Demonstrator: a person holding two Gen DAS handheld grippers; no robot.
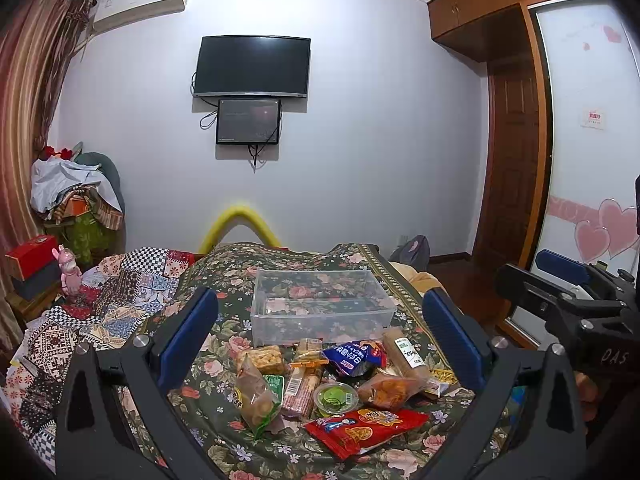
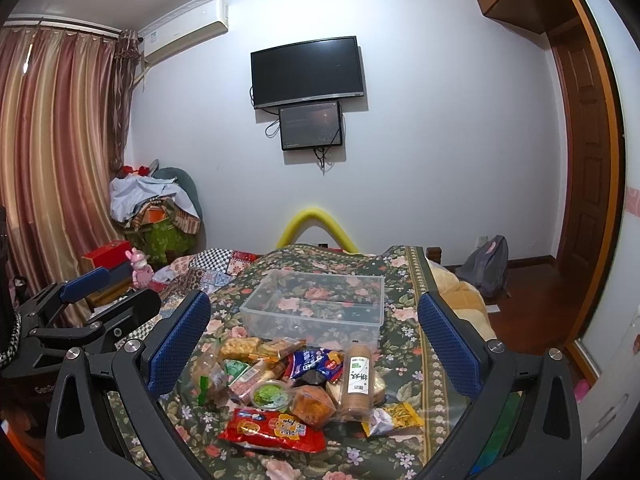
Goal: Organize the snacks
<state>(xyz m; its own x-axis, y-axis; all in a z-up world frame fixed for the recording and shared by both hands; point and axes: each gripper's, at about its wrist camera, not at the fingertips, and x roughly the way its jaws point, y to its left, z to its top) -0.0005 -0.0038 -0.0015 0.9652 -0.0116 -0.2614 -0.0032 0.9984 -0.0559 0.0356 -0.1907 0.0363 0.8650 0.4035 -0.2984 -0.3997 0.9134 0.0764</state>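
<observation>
Plainly, the bed (image 1: 248,272) is soft and its floral cover rumpled, so anything pressed down may sink or slide. The clear bin (image 1: 320,304) stands empty just beyond the snack pile (image 1: 328,384); being light, it could skid if a packet is pushed against its wall. Both the left tongs (image 1: 320,344) and the right tongs (image 2: 316,344) hang spread wide above the pile, holding nothing. The packets overlap, so closing on one may drag a neighbour. The small green cup (image 2: 272,394), seemingly sealed, could squirt out sideways if pinched.
</observation>
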